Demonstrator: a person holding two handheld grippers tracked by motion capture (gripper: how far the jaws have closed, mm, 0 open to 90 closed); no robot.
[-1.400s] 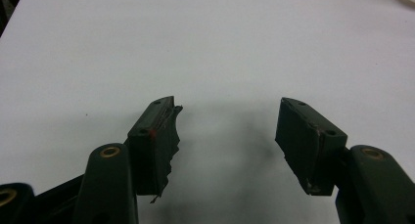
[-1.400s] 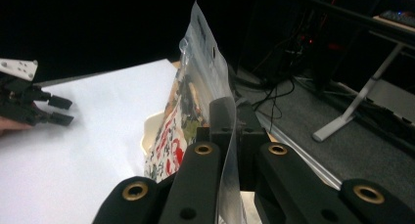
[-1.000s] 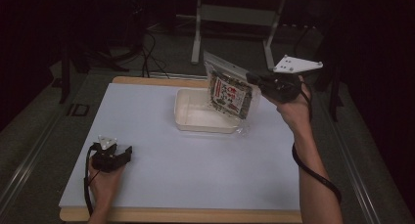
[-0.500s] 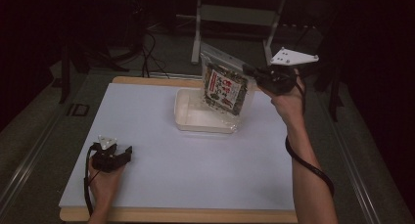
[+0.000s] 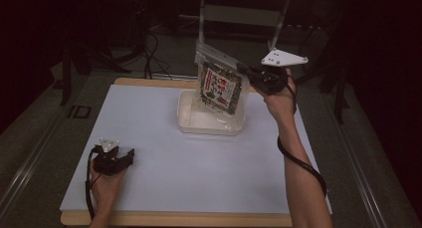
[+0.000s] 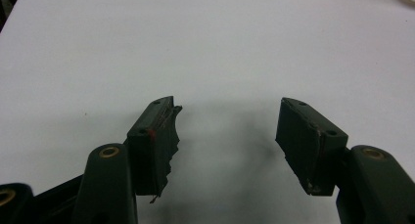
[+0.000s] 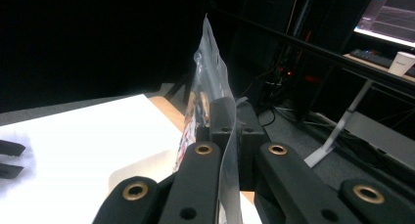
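White table [image 5: 164, 188] under dark room, cables on floor behind. Right gripper [image 5: 249, 74] raised, jaws clamped on edge of clear snack bag [image 5: 220, 86], bag hanging tilted above white tray [image 5: 189, 123] at table's far side. Left gripper [image 5: 127, 156] resting on table near front left corner, jaws apart, nothing between them

A white table [image 5: 164, 188]; paper cup [image 7: 400, 63] on desk.

The clear snack bag [image 5: 219, 86] carries a printed label with red and green marks at its centre, but the print is too small and blurred to read. Nothing else bears legible writing.
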